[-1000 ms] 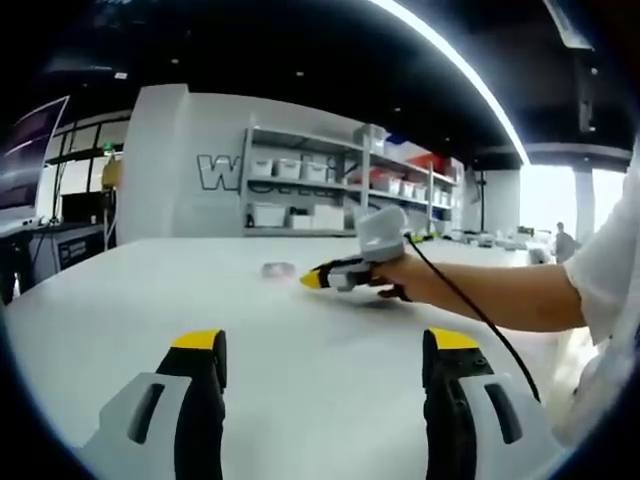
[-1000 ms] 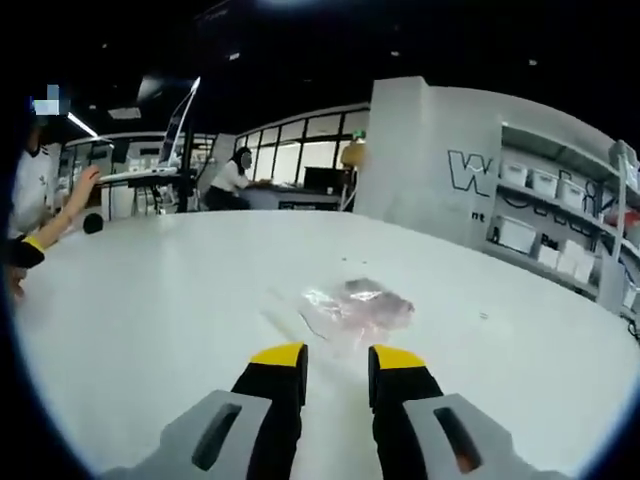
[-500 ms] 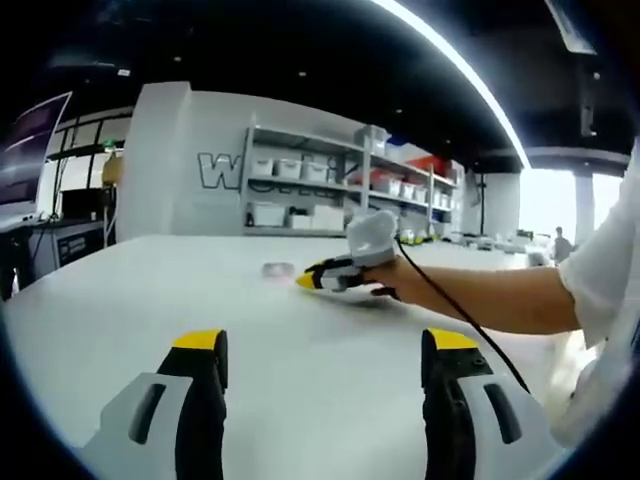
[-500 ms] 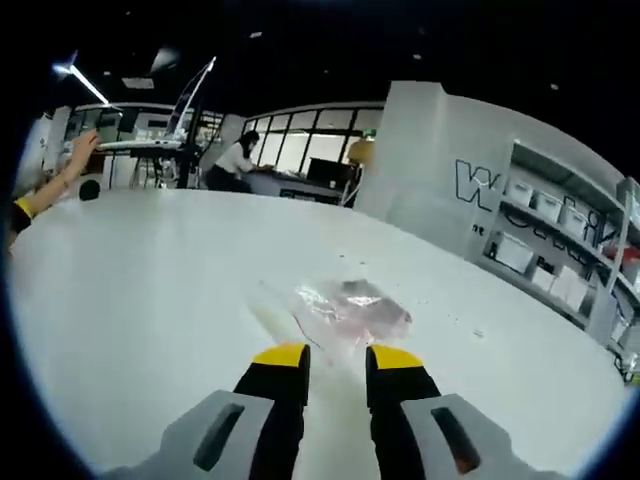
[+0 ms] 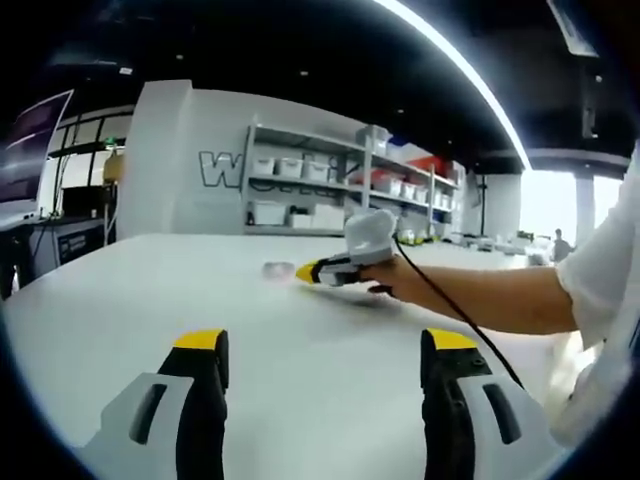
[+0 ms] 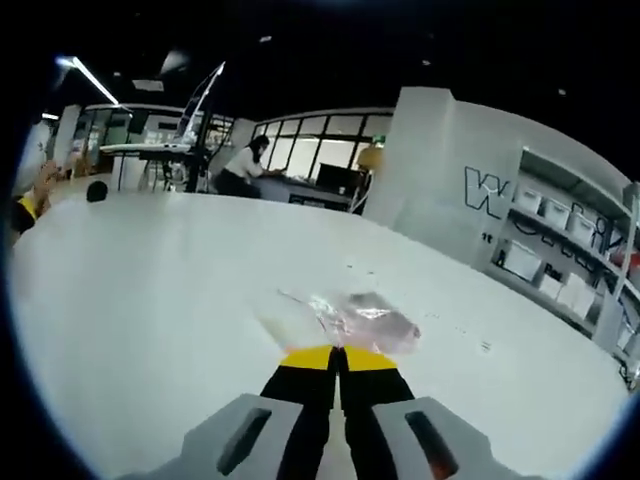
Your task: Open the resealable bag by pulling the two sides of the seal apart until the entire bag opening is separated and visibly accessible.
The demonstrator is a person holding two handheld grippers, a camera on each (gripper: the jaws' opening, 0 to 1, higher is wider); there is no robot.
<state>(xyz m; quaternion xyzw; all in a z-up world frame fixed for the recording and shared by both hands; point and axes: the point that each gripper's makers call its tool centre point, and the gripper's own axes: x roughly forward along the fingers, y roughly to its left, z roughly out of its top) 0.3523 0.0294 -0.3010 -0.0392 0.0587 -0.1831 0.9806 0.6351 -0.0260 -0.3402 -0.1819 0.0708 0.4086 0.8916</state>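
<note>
The clear bag (image 6: pixel 350 318) is laid flat on the white surface (image 6: pixel 150 290). The right gripper (image 6: pixel 336 352) is seen with its jaws pressed together at the bag's near edge; whether the edge is pinched cannot be told. The left gripper (image 5: pixel 325 345) is held well back from the bag, jaws wide.

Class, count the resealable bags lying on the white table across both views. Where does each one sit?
1. The clear bag lies flat on the white table, just beyond the right tool, whose tips are closed at its near edge.
</note>
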